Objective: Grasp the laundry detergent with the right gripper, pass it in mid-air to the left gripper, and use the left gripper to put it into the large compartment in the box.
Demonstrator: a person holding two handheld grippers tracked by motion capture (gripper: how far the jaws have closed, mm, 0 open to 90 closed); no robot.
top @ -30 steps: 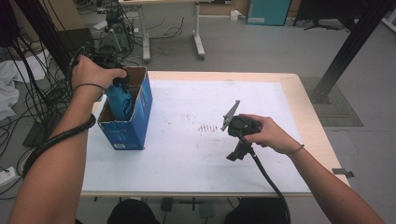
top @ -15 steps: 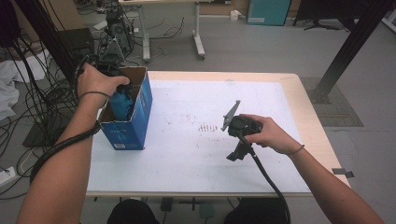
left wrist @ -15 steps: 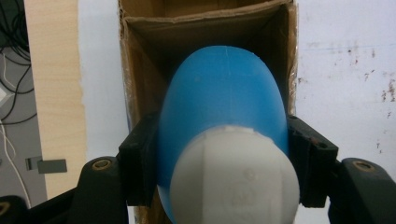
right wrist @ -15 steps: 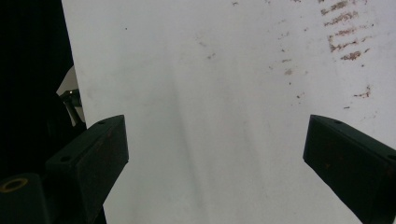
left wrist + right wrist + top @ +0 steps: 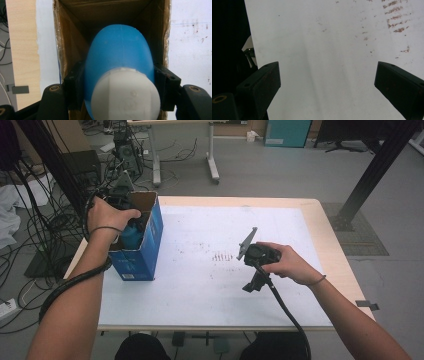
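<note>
Left gripper (image 5: 119, 82): fingers (image 5: 73, 90) clamped on a blue bottle (image 5: 120, 52) w/ white cap (image 5: 126, 96), one pad on each side of the body just behind the cap. Bottle sits inside the open top of the blue cardboard box (image 5: 145, 245), cap end toward the gripper, rounded end pointing down into the brown interior. From the high view, left hand (image 5: 107, 217) is over the box opening, gripper body partly below the rim; bottle (image 5: 131, 232) shows as a blue patch inside the opening.

Box stands upright near the left edge of the table (image 5: 320, 225), on the white sheet (image 5: 200, 285) covering most of the top. Bottom of the box interior too dark to judge whether the bottle touches it.

Right gripper (image 5: 327, 85): fingers (image 5: 265, 80) spread wide, nothing between them, white sheet beneath. In the high view, right hand (image 5: 290, 262) holds it (image 5: 252, 285) low over the table, right of centre, well apart from the box; cable trails back toward the person. Grey three-cornered plate (image 5: 246, 242) stands up on top.

Sheet carries brownish smudges (image 5: 222, 256) near centre, just left of the right gripper.
</note>
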